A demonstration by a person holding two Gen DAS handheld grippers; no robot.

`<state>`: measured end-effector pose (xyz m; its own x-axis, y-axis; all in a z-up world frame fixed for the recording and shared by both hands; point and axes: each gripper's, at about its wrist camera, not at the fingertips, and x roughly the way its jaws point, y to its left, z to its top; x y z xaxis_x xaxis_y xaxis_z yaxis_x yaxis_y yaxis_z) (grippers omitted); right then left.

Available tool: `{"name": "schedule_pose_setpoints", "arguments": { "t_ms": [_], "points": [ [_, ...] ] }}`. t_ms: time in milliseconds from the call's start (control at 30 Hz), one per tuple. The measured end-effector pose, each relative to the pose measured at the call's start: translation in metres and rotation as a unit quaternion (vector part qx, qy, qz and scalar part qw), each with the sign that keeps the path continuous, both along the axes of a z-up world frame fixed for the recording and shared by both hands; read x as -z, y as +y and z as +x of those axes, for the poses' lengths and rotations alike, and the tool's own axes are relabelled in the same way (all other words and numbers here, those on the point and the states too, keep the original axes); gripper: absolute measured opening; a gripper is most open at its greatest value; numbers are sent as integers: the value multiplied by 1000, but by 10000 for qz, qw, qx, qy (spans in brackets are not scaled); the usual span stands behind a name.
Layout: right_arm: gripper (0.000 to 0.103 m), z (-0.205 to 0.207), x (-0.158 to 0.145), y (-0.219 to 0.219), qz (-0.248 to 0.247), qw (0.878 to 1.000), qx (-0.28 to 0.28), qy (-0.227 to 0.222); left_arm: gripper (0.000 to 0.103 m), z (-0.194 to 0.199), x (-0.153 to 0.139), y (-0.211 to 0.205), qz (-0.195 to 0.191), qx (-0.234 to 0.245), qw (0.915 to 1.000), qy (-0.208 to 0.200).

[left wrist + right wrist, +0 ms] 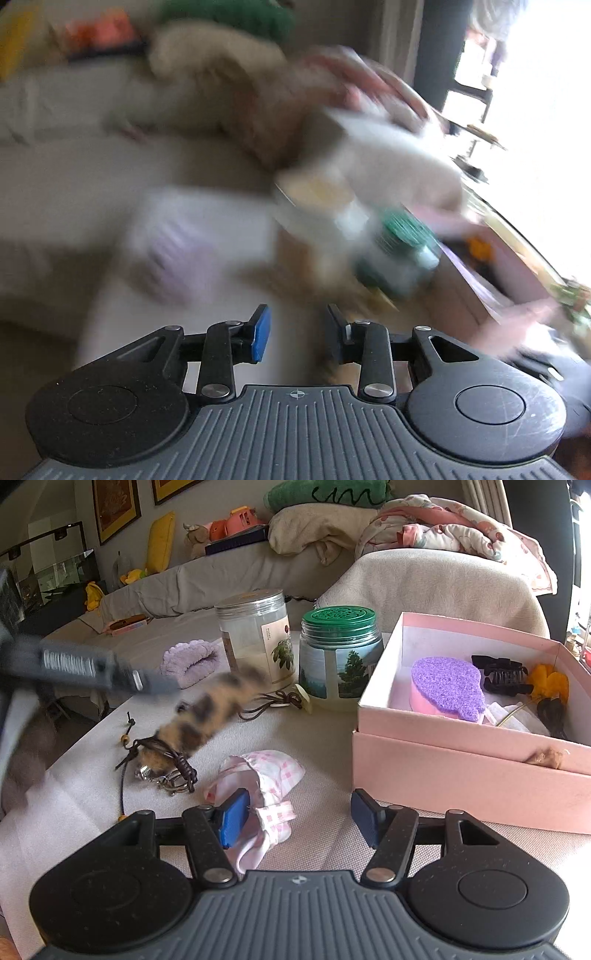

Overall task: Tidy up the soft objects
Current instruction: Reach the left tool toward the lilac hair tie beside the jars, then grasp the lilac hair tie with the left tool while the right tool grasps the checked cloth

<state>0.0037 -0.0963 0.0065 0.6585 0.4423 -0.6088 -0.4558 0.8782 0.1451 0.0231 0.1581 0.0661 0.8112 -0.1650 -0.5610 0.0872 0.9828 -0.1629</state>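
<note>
Right tool sits low over the bench, jaws spread wide, nothing clamped. Its left blue pad is just touching the pink checked cloth pouch, which lies crumpled on the bench right in front of it. The right finger is clear, near the pink box.

Left tool is open too, a moderate gap, nothing between the pads; its whole view is smeared, so little else can be made out there. In the right wrist view the left tool shows as a grey blur at far left, and a leopard-spotted furry tail streaks up toward it from a knot of brown cords. Whether anything grips the tail, I cannot tell.

Farther back: a lilac fluffy wristband, a clear jar with a plant on its label, and a green-lidded jar with tree scenery. Any lettering is too small to read.

Inside the box: a purple-topped sponge, a black hair claw.
</note>
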Motion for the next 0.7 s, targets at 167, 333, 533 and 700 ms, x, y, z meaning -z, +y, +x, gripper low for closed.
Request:
{"name": "schedule_pose_setpoints", "arguments": {
  "t_ms": [167, 333, 533, 700],
  "points": [
    [63, 0, 0, 2, -18, 10000, -19, -3, 36, 58, 1, 25, 988, -523, 9937, -32],
    [65, -1, 0, 3, -23, 10000, -37, -1, 39, 98, 35, 27, 1052, -308, 9927, 506],
    [69, 0, 1, 4, -22, 10000, -91, 9, 76, 100, 51, 22, 1080, -42, 9929, 501],
    [69, 0, 1, 5, -27, 10000, -94, 8, 76, 105, 54, 26, 1025, -191, 9931, 533]
  ]
}}
